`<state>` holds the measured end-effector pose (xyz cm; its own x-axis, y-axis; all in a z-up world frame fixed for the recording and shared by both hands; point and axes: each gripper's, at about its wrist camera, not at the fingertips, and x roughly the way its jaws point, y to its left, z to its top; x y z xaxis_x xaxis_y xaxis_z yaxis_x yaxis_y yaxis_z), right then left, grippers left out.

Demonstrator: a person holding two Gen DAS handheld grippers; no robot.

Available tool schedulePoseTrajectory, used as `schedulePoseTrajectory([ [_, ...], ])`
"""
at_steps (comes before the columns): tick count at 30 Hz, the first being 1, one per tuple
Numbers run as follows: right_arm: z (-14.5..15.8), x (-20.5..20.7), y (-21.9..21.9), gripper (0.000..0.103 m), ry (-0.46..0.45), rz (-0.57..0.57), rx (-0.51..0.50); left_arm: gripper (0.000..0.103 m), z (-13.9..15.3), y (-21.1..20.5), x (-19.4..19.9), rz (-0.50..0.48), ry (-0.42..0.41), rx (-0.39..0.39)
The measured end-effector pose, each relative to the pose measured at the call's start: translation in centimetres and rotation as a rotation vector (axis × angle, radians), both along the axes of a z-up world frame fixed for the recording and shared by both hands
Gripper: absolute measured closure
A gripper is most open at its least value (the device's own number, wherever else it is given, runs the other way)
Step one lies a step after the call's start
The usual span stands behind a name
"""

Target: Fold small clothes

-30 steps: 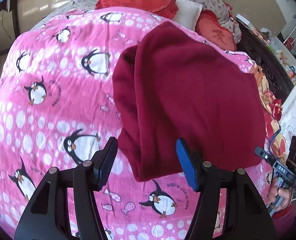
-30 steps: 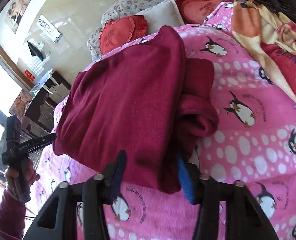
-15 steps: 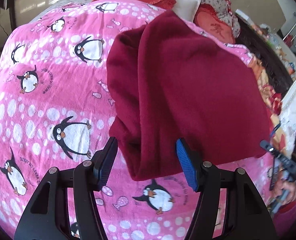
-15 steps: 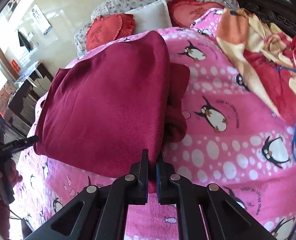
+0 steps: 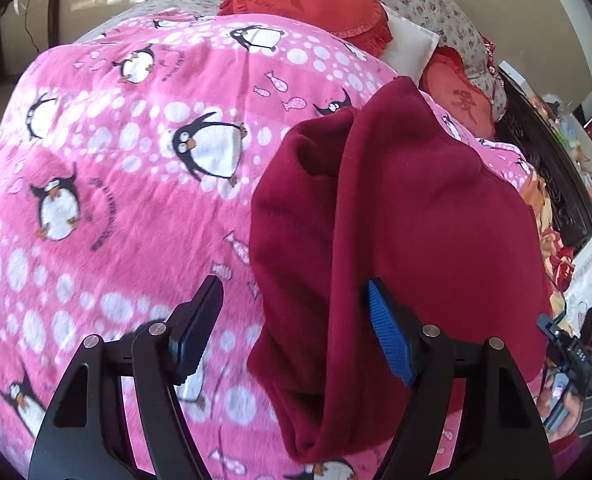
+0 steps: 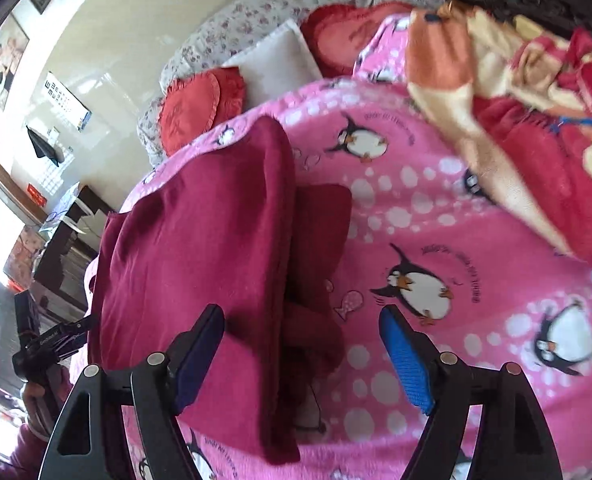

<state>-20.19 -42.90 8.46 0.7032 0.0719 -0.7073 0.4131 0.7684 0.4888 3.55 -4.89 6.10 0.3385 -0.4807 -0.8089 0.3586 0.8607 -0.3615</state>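
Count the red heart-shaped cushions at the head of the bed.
2. One red heart-shaped cushion lies to the left of the white pillow, against the floral bedding; the other lies to the pillow's right, partly behind the maroon garment. More may be hidden.

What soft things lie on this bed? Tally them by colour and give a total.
Dark red fleece garment: 1
Pink penguin-print blanket: 1
Red heart-shaped ruffled cushions: 2
White rectangular pillow: 1
Orange, cream and red blanket: 1
Total: 6
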Motion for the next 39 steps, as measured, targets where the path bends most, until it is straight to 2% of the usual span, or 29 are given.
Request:
schedulePoseTrajectory([
  [2,-0.5,0.8,-0.5,0.023,-0.021,0.008,0.019,0.029,-0.4,-0.2,0.6,0.001,-0.001,0.0],
  [4,-1.0,1.5,-0.9,0.02,-0.036,0.003,0.042,0.023,-1.0,-0.5,1.4,0.003,0.01,-0.007],
  [6,-1.5,2.3,-1.1,0.02,-0.065,0.012,0.083,0.021,-1.7,-0.9,2.1,0.008,0.034,-0.013],
  [9,-1.8,3.6,-0.6,0.021,-0.068,0.027,0.089,0.017,-1.8,-1.7,2.2,0.014,0.019,-0.015],
  [11,-1.7,4.2,-0.3,0.04,-0.074,0.025,0.08,0.017,-1.8,-2.4,2.2,-0.002,0.02,-0.011],
  [12,-1.4,4.3,-0.1,0.042,-0.074,0.019,0.065,0.032,-1.7,-2.8,2.0,-0.028,0.026,-0.013],
  [13,-1.1,4.3,0.1,0.052,-0.077,0.021,0.052,0.042,-1.5,-3.3,1.8,-0.051,0.029,-0.011],
  [14,-0.6,4.2,0.4,0.064,-0.086,0.026,0.04,0.057,-1.2,-3.5,1.6,-0.063,0.021,-0.004],
  [15,-0.2,4.0,0.4,0.069,-0.097,0.03,0.048,0.072,-0.7,-3.7,1.3,-0.077,0.005,0.004],
  [16,0.2,3.7,0.4,0.075,-0.112,0.027,0.067,0.081,-0.3,-3.8,1.1,-0.085,-0.001,0.006],
  [19,2.0,2.7,0.5,0.08,-0.161,0.035,0.114,0.086,1.3,-2.6,0.8,-0.086,0.017,-0.064],
  [22,4.6,2.1,2.0,0.081,-0.192,0.077,0.089,0.087,3.3,-0.8,0.4,-0.088,0.052,-0.149],
  [27,8.3,0.9,4.6,0.083,-0.246,0.14,0.1,0.087,6.5,1.2,-2.2,-0.122,0.036,-0.133],
  [31,9.8,-1.0,6.0,0.083,-0.269,0.17,0.139,0.087,7.5,3.1,-4.6,-0.124,0.055,-0.121],
  [34,8.9,-2.5,6.7,0.083,-0.225,0.177,0.115,0.087,6.4,4.9,-6.6,-0.109,0.057,-0.093],
  [36,6.6,-3.2,6.6,0.083,-0.159,0.163,0.127,0.087,4.4,5.5,-7.8,-0.103,0.091,-0.068],
  [38,3.4,-3.4,6.0,0.081,-0.02,0.102,0.109,0.087,2.3,5.8,-8.7,-0.08,0.116,-0.012],
  [39,2.3,-3.5,5.7,0.081,0.039,0.072,0.098,0.086,1.7,5.8,-9.1,-0.073,0.101,0.021],
])
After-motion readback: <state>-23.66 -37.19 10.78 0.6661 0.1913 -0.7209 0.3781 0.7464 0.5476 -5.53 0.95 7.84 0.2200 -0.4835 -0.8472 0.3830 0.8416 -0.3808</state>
